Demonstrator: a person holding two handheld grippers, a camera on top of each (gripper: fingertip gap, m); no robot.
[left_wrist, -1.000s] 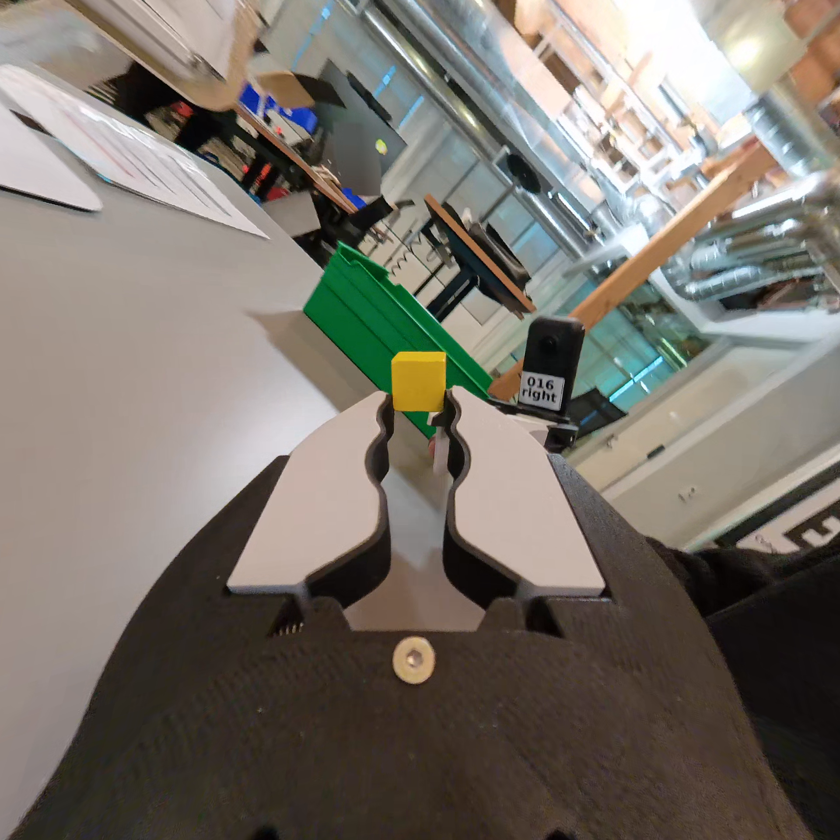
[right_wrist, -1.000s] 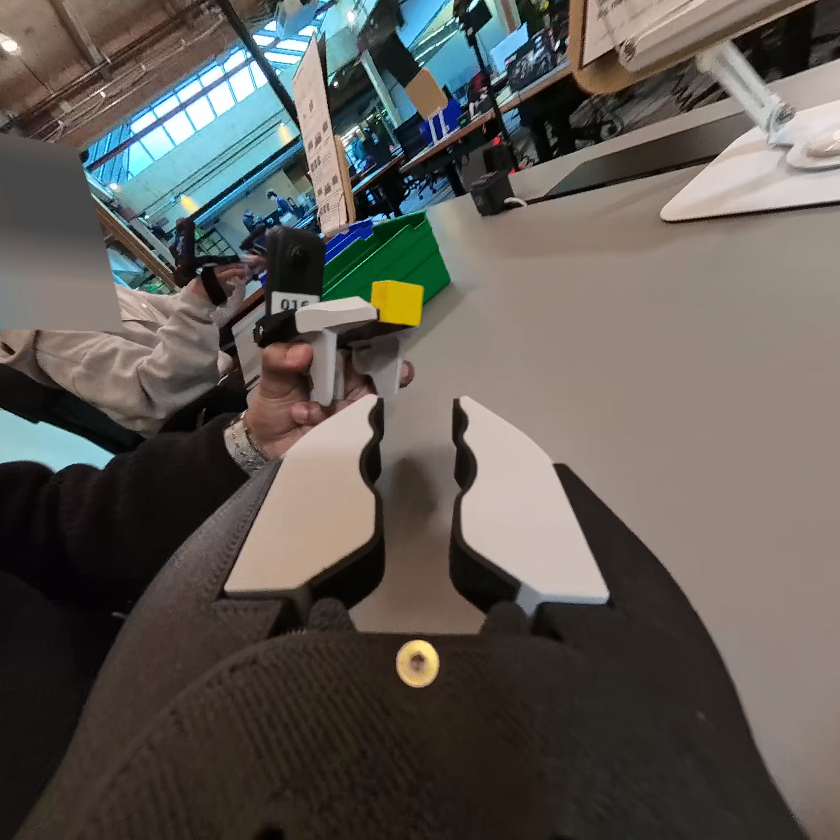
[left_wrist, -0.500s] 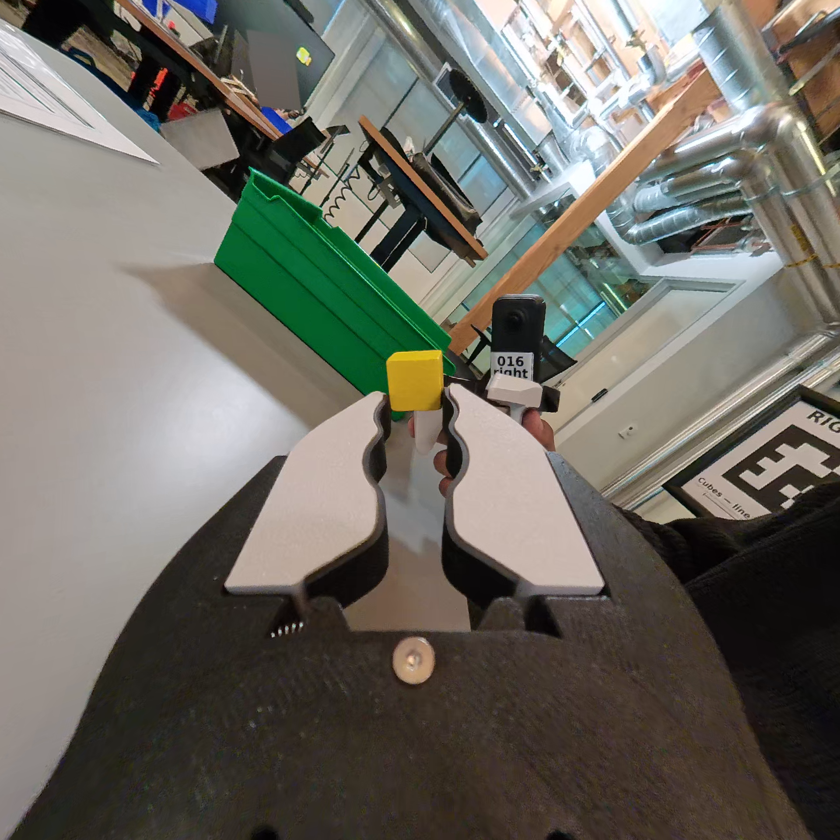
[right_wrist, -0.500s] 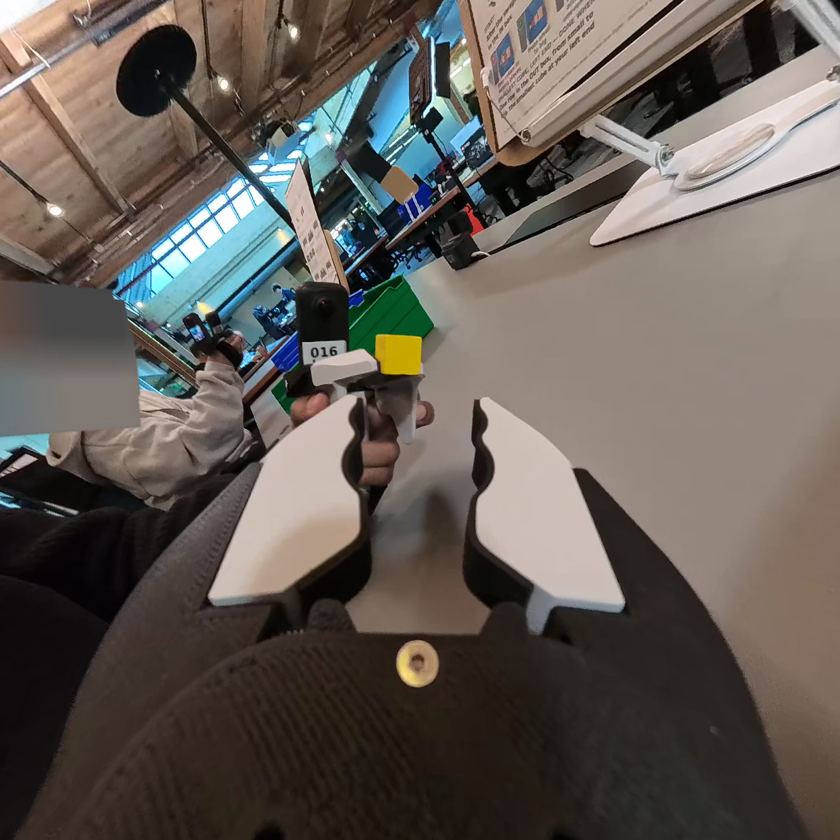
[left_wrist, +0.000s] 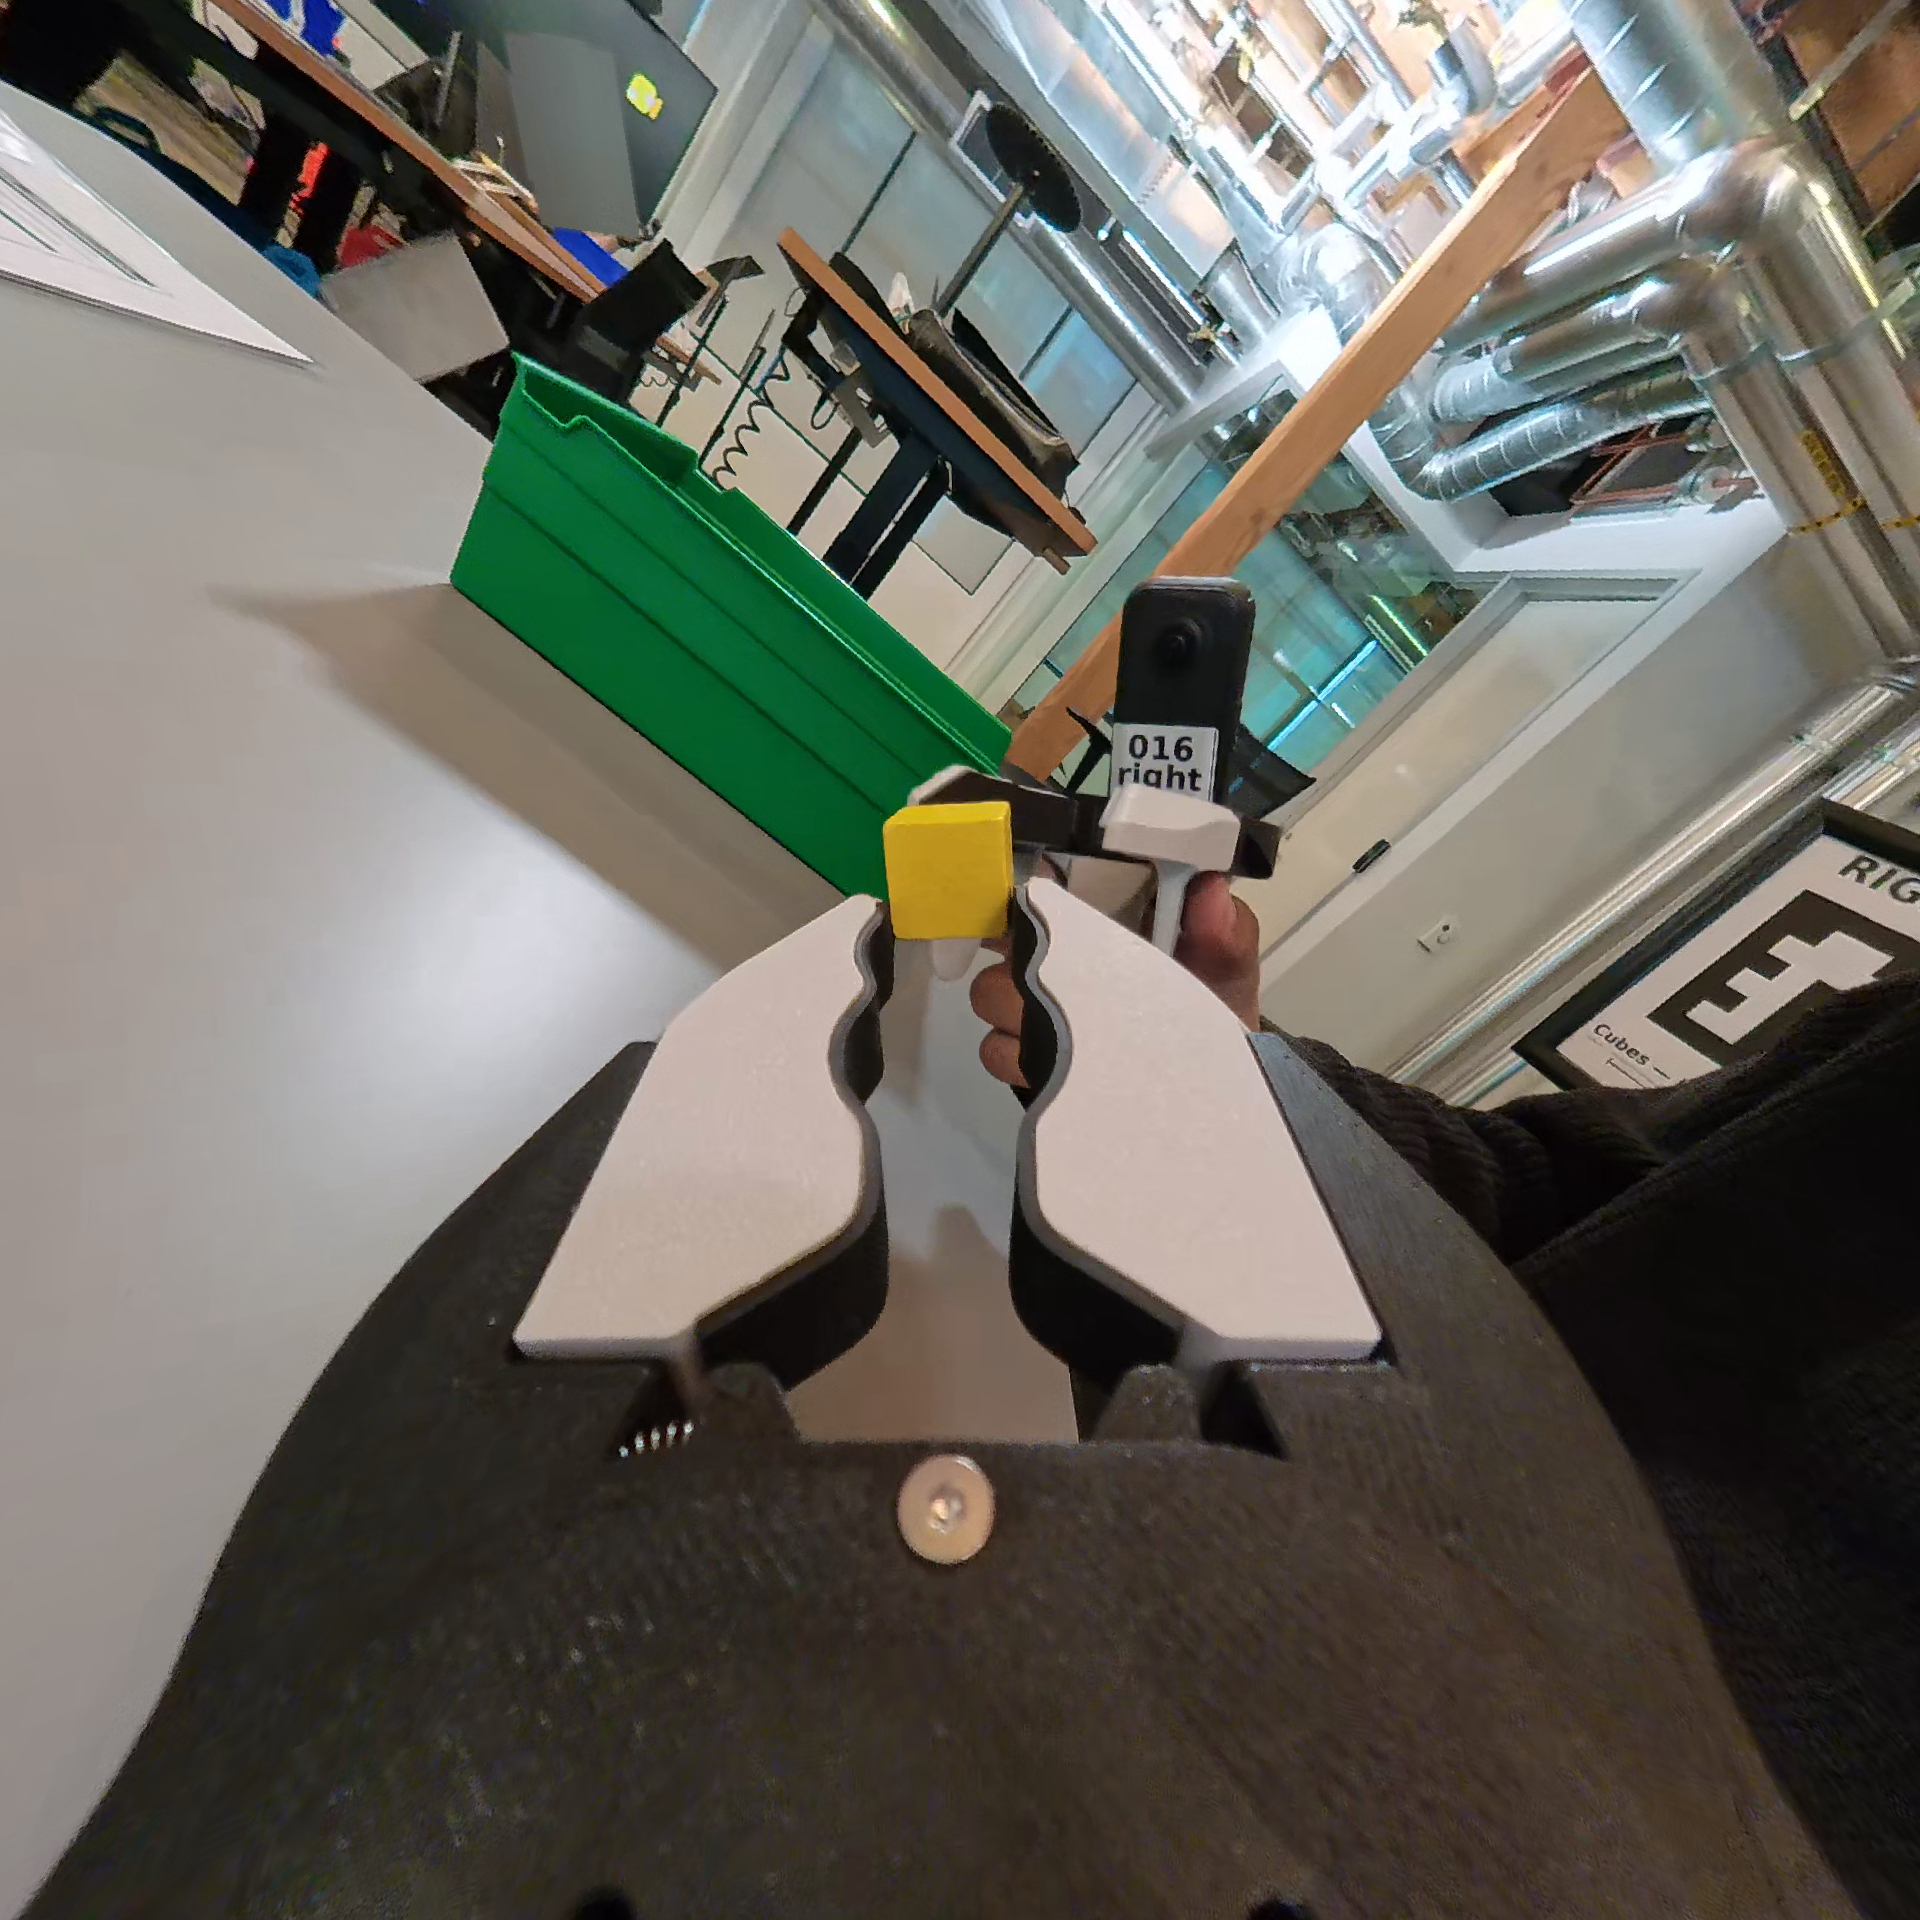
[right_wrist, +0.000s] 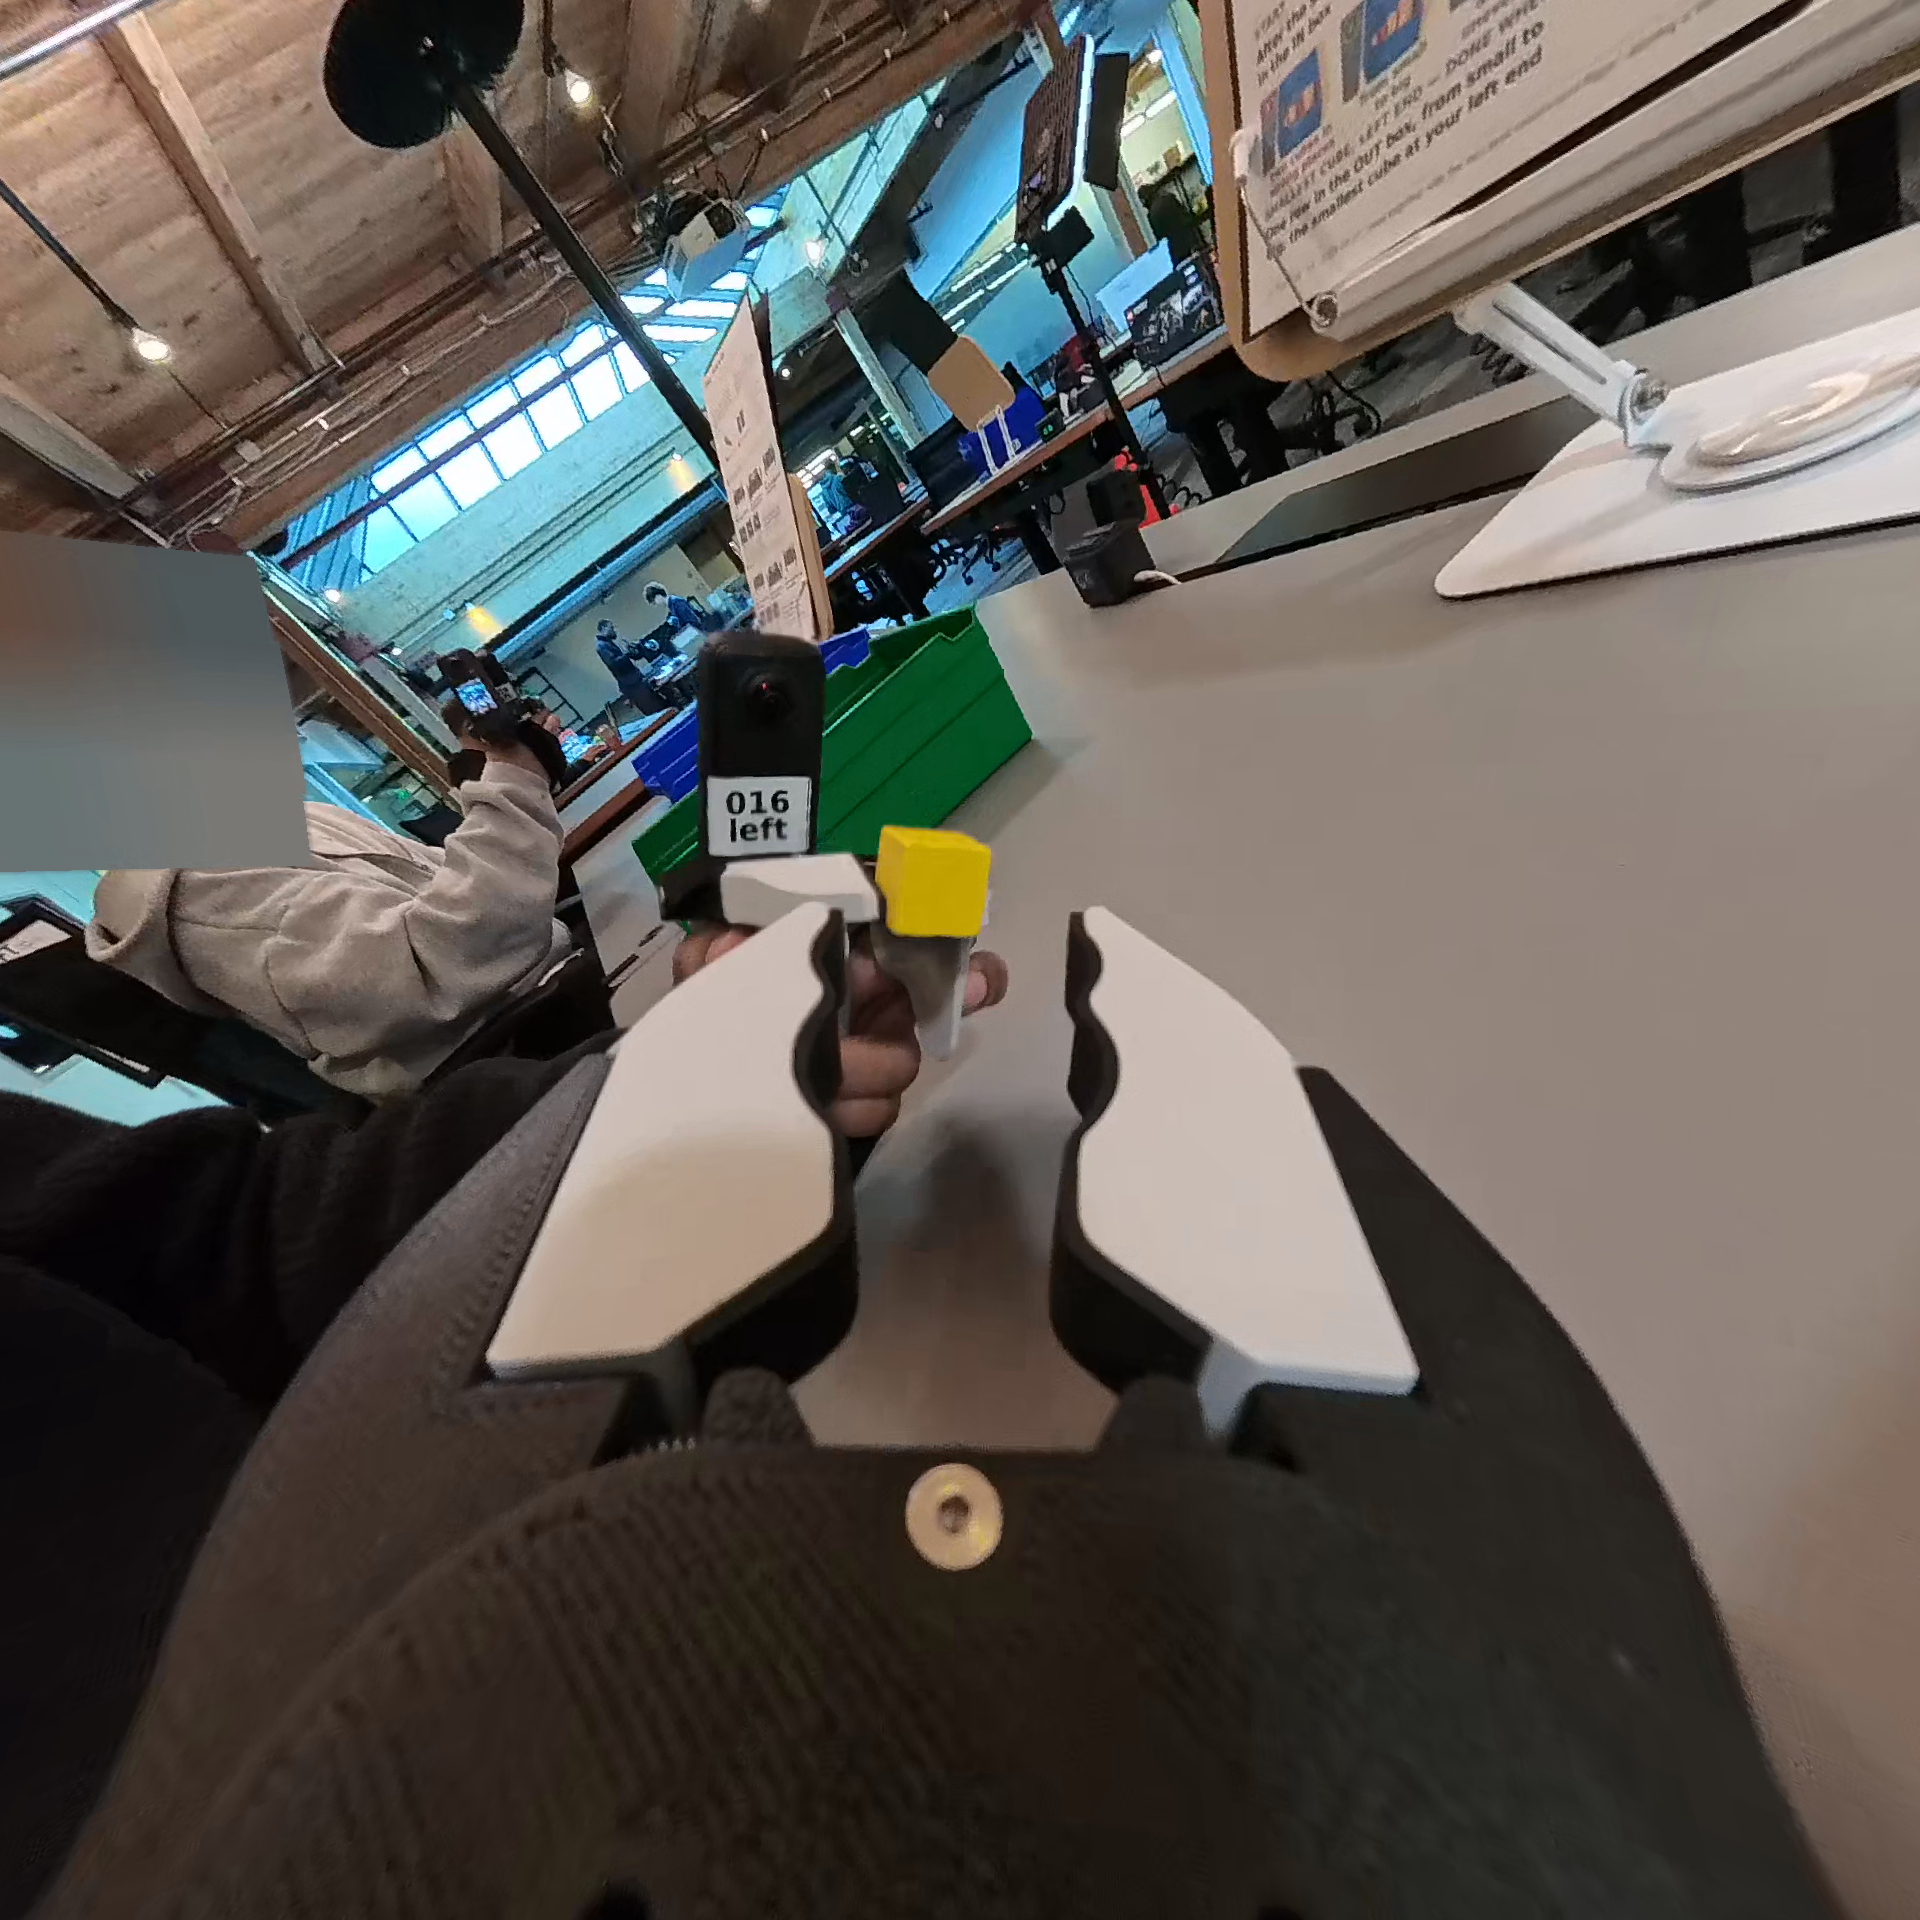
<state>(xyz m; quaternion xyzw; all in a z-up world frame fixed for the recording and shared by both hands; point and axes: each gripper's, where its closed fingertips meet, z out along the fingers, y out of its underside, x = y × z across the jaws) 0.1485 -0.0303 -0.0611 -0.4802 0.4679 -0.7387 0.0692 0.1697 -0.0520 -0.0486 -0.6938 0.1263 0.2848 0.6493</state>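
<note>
The left gripper (left_wrist: 948, 914) is clamped on a yellow cube (left_wrist: 948, 871), pinched right at its fingertips and held up off the grey table (left_wrist: 260, 883). From the other side the same cube (right_wrist: 932, 879) shows at the tip of that gripper, with a black camera (right_wrist: 758, 727) standing upright on the tool and a hand (right_wrist: 883, 1049) wrapped round its handle below.

The right gripper (right_wrist: 951, 940) holds nothing — its jaws stand apart, with bare tabletop showing in the gap. It points toward the left one, and the cube sits just beyond its fingertips, nearer its left finger (right_wrist: 717, 1101) than the right; whether anything touches I cannot tell. In the left wrist view the right gripper (left_wrist: 1081, 826) shows just behind the cube, with its own upright black camera (left_wrist: 1184, 665).

A green bin (left_wrist: 707, 665) sits on the table beyond both tools, near the far edge. Off to the right side of the table lies a white pad (right_wrist: 1683, 499) under a white stand — a board with printed sheets (right_wrist: 1475, 145) hangs above it. A person in a light sweatshirt (right_wrist: 353, 935) sits beyond the table, holding up another device.
</note>
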